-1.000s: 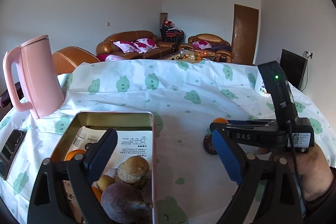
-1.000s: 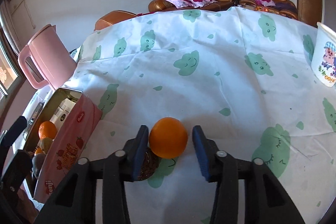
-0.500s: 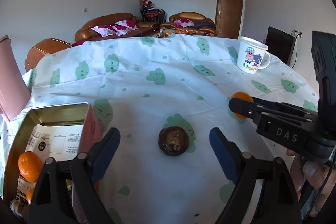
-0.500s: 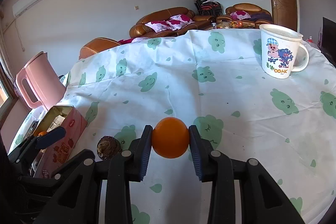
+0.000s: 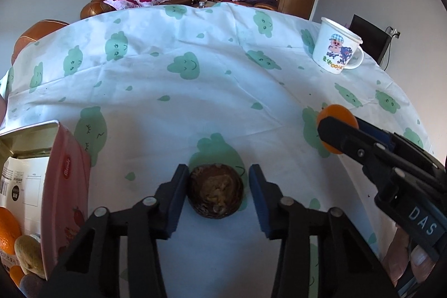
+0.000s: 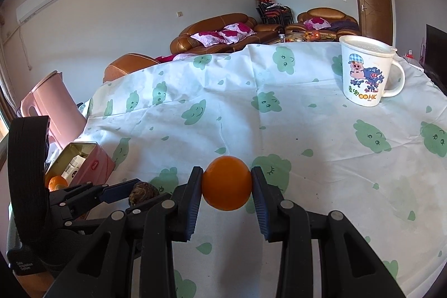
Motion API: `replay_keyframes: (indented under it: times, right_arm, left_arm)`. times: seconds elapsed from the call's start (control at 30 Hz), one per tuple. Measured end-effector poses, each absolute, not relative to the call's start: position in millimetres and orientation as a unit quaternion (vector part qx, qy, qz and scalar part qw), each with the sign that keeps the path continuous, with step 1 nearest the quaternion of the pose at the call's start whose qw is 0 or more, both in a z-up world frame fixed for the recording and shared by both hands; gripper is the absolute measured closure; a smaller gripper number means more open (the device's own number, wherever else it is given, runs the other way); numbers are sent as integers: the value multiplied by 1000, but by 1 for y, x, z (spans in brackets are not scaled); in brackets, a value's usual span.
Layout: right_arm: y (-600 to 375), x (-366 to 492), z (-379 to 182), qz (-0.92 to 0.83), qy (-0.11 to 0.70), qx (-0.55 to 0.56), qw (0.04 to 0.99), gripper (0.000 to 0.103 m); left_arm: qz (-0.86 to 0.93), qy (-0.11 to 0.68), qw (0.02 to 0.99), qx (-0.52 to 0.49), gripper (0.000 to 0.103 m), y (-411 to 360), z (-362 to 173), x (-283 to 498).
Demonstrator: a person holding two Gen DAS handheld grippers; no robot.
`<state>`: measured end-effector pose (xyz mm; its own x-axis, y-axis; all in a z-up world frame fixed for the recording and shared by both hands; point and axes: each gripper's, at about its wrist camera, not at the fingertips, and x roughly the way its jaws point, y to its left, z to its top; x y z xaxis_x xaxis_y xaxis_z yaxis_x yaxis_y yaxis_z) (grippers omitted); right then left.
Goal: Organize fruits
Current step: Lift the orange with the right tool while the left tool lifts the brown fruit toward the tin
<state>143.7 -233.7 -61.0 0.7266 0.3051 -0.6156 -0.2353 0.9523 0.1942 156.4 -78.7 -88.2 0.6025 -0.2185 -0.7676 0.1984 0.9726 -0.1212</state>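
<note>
A dark brown, rough round fruit (image 5: 215, 193) lies on the cloud-print tablecloth. My left gripper (image 5: 217, 172) straddles it with jaws closing; the left pad is at its skin and a thin gap shows at the right pad. From the right wrist view the same fruit (image 6: 142, 193) peeks out behind the left gripper's blue fingers (image 6: 117, 190). My right gripper (image 6: 226, 180) is shut on an orange (image 6: 226, 186), held just above the cloth. That orange (image 5: 333, 112) also shows at the right of the left wrist view. A pink tin (image 5: 69, 186) at the left holds several fruits.
A white cartoon mug (image 6: 366, 71) stands at the far right of the table. A pink kettle (image 6: 53, 108) stands behind the tin (image 6: 95, 166). A person's hand (image 5: 405, 256) grips the right gripper's handle. Sofas and a door lie beyond the table.
My left gripper swung from over the tin to the brown fruit, came down around it and narrowed its jaws. My right gripper closed on the orange and lifted it slightly, then held still.
</note>
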Motion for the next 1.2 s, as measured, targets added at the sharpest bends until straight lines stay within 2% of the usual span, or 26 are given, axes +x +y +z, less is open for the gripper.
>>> replay_keyframes:
  times: [0.2, 0.57, 1.2]
  right_arm:
    - [-237, 140, -59, 154, 328, 57, 930, 66]
    - [-242, 126, -48, 190, 283, 74, 937, 66]
    - [-238, 108, -38, 198, 229, 51, 952, 66]
  left_arm:
    - [-125, 414, 901, -22, 64, -76, -83, 152]
    - [-103, 324, 940, -16, 64, -69, -58, 127]
    - [-85, 257, 963, 3, 64, -70, -45, 105]
